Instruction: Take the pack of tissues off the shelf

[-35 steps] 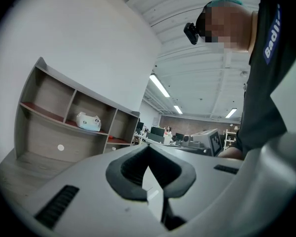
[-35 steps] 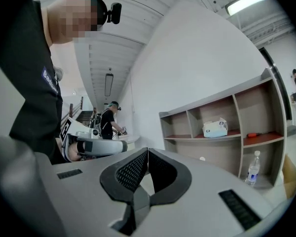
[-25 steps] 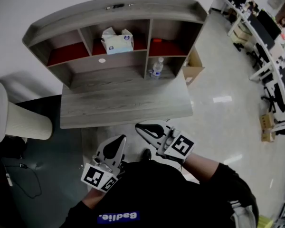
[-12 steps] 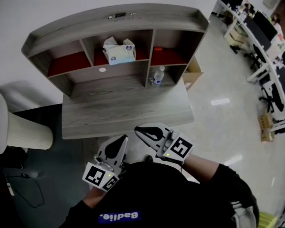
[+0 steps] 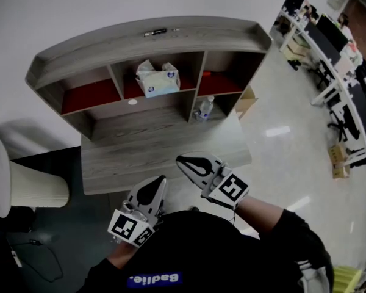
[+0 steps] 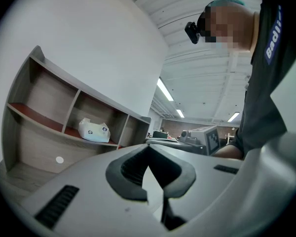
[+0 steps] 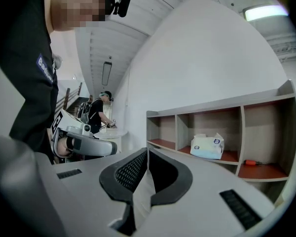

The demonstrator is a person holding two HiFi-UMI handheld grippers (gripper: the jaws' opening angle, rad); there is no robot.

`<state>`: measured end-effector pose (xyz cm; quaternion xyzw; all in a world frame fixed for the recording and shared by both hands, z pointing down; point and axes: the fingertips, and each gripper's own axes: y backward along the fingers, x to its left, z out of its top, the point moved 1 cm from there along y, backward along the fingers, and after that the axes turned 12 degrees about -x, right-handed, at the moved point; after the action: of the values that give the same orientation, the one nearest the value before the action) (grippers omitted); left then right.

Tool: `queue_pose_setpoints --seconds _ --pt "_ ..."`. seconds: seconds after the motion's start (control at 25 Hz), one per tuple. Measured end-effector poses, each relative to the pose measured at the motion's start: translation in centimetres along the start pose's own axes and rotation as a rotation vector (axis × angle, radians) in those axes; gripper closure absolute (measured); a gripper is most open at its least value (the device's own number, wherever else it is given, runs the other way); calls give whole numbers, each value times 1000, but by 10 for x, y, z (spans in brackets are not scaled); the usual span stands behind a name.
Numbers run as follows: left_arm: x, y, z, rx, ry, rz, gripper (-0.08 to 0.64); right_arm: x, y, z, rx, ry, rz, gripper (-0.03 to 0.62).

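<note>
Right now the pack of tissues [image 5: 158, 80] sits in the middle compartment of the grey wooden shelf [image 5: 146, 38], on its red floor, with a tuft of tissue sticking up from the top. The shelf stands at the back of the counter [image 5: 165, 148]. A clear water bottle [image 5: 204, 107] stands upright on the counter below the right compartment. A small red-handled item [image 7: 254, 163] lies inside that compartment; I cannot tell what it is. The person holds both tools near the front edge of the counter, well apart from the pack and pointing toward the shelf. The left tool [image 5: 159, 180] has its jaws together with nothing between them. The right tool [image 5: 181, 160] is likewise closed and empty.
</note>
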<state>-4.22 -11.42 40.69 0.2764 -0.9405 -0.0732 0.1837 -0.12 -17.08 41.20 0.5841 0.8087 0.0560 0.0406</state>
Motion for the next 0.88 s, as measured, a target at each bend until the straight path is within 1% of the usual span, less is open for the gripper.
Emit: queue_pose_setpoints --seconds 0.28,0.32,0.36,0.44,0.64,0.88 --pt "20 -1 5 11 3 -16 561 -18 -23 0 34 53 -32 556" --pt "22 -1 5 11 2 -15 561 -19 -26 0 43 65 -33 541" --pt "24 -1 6 11 0 -14 561 -22 -29 0 56 81 -35 500" --pt "28 -1 7 11 -3 -10 561 -28 -35 0 81 129 -38 461" --pt "35 1 10 10 -3 -2 561 -48 -48 -2 138 255 -49 413" --pt "40 0 12 4 -3 8 562 -77 -64 -10 224 392 -58 376"
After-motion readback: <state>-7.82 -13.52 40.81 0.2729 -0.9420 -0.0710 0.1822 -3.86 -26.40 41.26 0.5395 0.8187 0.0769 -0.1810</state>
